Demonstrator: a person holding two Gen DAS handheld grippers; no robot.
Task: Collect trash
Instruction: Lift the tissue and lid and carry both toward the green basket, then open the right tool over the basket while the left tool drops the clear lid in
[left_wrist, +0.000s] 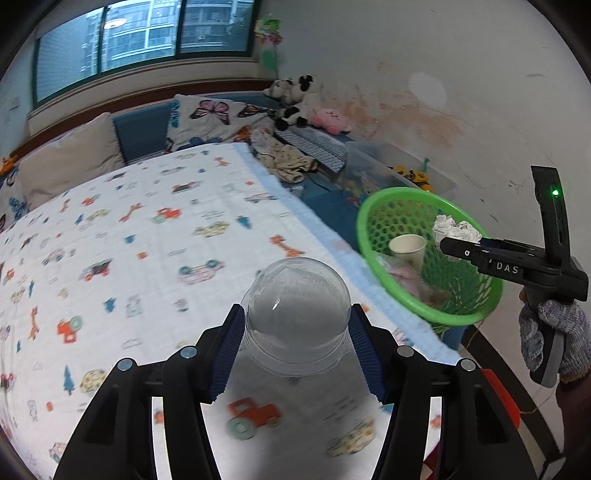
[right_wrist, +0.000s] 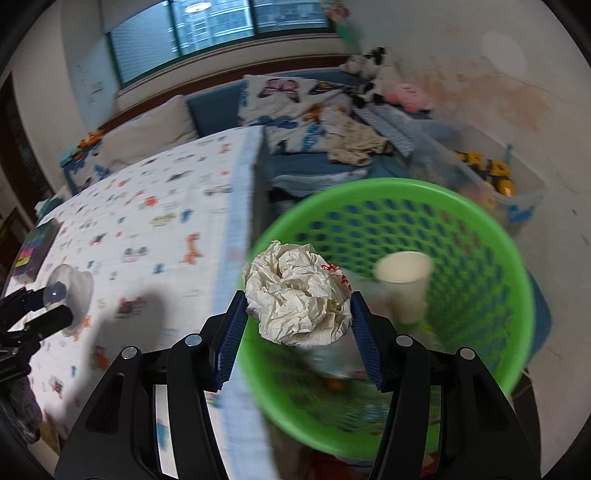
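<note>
The left gripper (left_wrist: 297, 347) is clamping a clear plastic cup (left_wrist: 298, 325) above the patterned bedspread (left_wrist: 122, 236). The right gripper (right_wrist: 297, 332) is gripping a crumpled paper ball (right_wrist: 297, 291) over the green basket (right_wrist: 480, 206), where a white paper cup (right_wrist: 404, 284) is lying.

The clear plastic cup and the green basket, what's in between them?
In the left wrist view, only the bed sheet with its pale blue edge lies between the clear plastic cup and the green basket. No other trash sits on that stretch.
</note>
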